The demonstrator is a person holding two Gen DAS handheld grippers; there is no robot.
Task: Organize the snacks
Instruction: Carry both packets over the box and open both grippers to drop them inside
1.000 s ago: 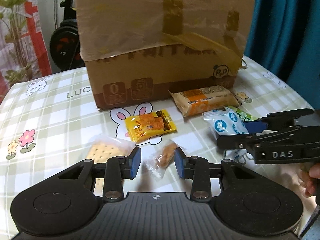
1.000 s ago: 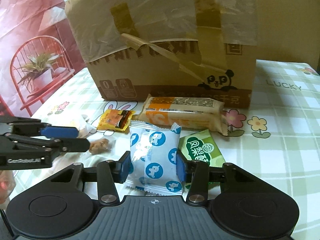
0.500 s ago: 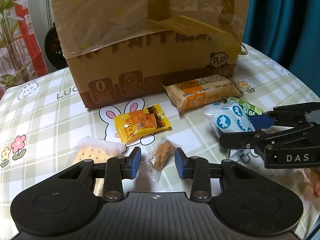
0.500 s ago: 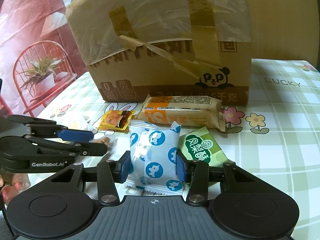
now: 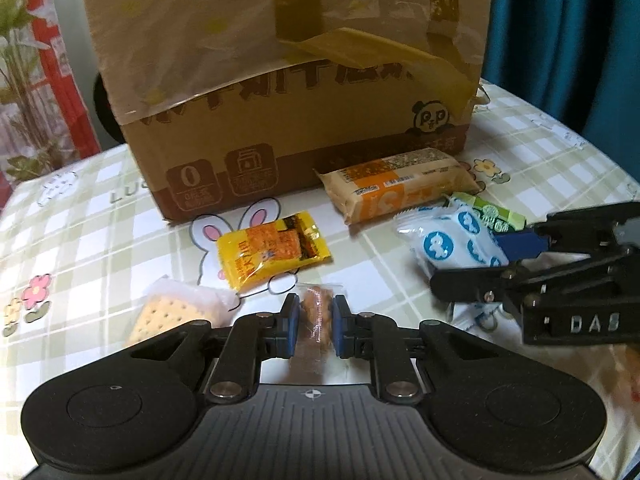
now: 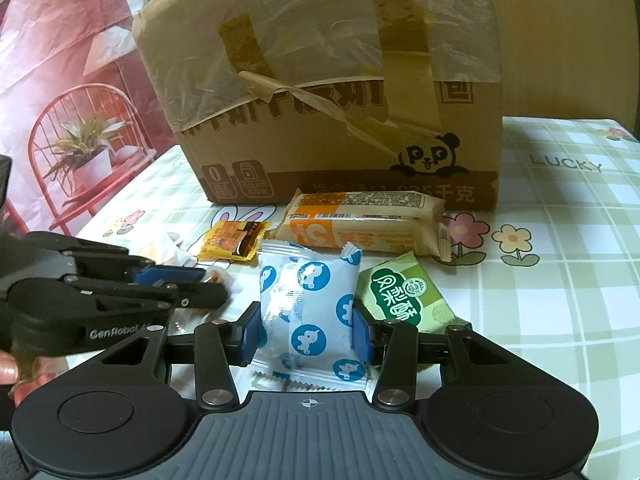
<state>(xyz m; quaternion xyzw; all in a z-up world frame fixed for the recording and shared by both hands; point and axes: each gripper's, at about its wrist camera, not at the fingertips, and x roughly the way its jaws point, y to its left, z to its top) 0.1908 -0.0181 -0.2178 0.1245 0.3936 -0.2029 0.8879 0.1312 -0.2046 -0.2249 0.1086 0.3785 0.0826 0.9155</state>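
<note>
The checked surface [image 6: 560, 240] with flowers and rabbits carries a taped cardboard box [image 6: 340, 92], a long orange bar [image 6: 364, 220], a yellow packet [image 5: 274, 248], a green packet [image 6: 408, 296] and a cracker pack [image 5: 172, 314].

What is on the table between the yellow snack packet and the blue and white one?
Nothing: in the left wrist view, only bare checked tablecloth lies between the yellow snack packet and the blue-and-white packet.

Checked tablecloth [image 6: 560, 216] printed with flowers; red chair [image 6: 76, 128] behind; teal curtain [image 5: 560, 32] at right.
</note>
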